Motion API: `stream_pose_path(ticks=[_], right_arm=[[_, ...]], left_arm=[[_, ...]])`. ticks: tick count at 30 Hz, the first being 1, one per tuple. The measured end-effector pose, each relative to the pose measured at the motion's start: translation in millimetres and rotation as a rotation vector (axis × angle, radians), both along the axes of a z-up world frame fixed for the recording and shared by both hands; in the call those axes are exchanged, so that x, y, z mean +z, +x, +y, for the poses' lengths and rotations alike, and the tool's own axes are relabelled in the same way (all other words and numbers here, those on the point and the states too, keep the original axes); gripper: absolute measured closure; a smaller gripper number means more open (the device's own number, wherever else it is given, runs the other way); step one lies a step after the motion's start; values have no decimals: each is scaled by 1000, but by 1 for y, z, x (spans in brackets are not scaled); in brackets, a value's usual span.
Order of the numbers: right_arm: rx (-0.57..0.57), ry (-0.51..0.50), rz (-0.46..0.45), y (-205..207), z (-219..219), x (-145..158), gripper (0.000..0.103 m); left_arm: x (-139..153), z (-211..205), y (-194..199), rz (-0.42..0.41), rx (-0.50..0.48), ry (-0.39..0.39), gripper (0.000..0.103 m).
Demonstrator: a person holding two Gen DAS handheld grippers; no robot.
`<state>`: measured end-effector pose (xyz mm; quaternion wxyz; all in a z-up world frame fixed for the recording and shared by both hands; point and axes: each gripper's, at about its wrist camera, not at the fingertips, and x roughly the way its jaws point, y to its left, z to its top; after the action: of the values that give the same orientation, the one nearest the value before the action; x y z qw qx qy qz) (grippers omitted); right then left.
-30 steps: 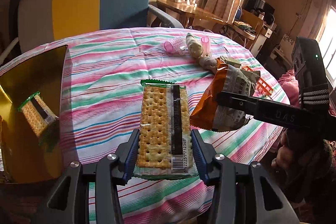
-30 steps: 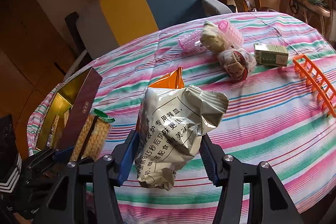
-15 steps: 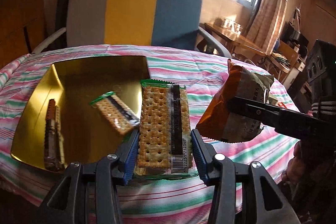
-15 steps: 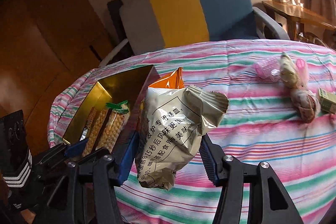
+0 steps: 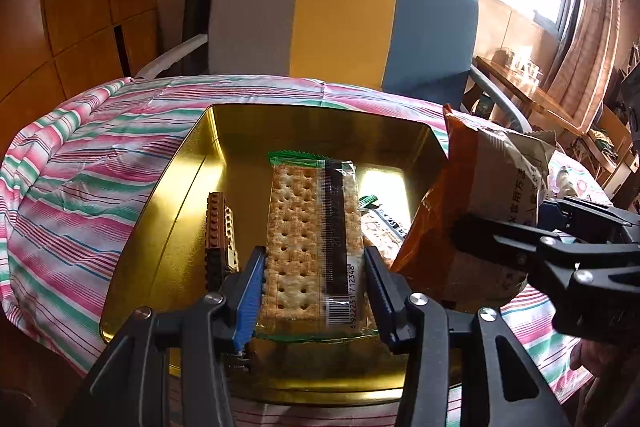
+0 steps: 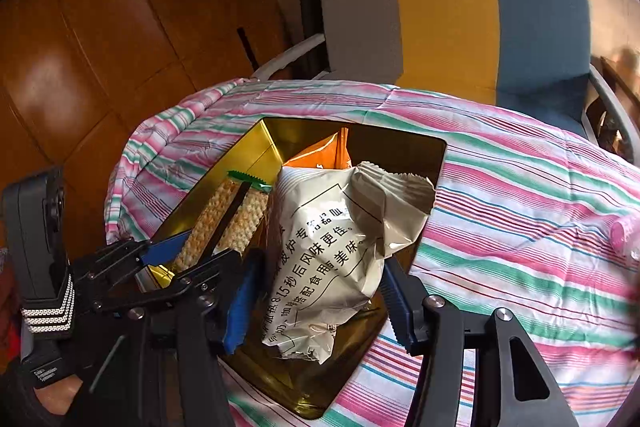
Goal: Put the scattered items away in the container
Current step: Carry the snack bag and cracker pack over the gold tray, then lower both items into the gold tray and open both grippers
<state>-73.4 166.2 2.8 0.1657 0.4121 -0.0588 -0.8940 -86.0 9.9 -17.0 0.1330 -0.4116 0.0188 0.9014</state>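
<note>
Gripping crackers (image 5: 308, 243) and bag (image 6: 332, 251): both tools over gold tin (image 5: 188, 203), striped tablecloth (image 5: 80, 163).

We see a glossy gold metal tin (image 5: 168, 227) with mirror-smooth walls, a clear shiny plastic cracker wrapper (image 5: 312, 235), a crinkled matt foil snack bag (image 6: 340, 251), soft striped tablecloth (image 5: 80, 187), and polished wood panelling (image 6: 100, 27).

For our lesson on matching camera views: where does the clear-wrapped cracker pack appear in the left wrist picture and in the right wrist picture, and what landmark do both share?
Left wrist view: the cracker pack sits centre-low, clamped in the left gripper, over the gold tin.
Right wrist view: the pack lies left of centre, beside the grey-and-orange snack bag.
Shared landmark: the grey, yellow and blue chair behind the table.
</note>
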Motion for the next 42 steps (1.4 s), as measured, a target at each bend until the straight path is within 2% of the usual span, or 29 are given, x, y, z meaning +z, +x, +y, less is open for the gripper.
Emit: stream_pose_path(ticks=[9, 16, 23, 33, 42], right_arm=[[40, 90, -72, -38, -27, -25, 45], [1, 57, -113, -50, -21, -34, 43], [-26, 52, -75, -42, -17, -26, 42], [-62, 41, -21, -26, -11, -8, 39], [-116, -11, 13, 0, 10, 3, 39]], left_arm=[[-19, -8, -24, -61, 43, -14, 55], [-28, -12, -29, -86, 69, -24, 55], [-27, -16, -27, -80, 108, -37, 54], [-9, -20, -14, -25, 120, -38, 48], [10, -21, 14, 3, 116, 27, 48]])
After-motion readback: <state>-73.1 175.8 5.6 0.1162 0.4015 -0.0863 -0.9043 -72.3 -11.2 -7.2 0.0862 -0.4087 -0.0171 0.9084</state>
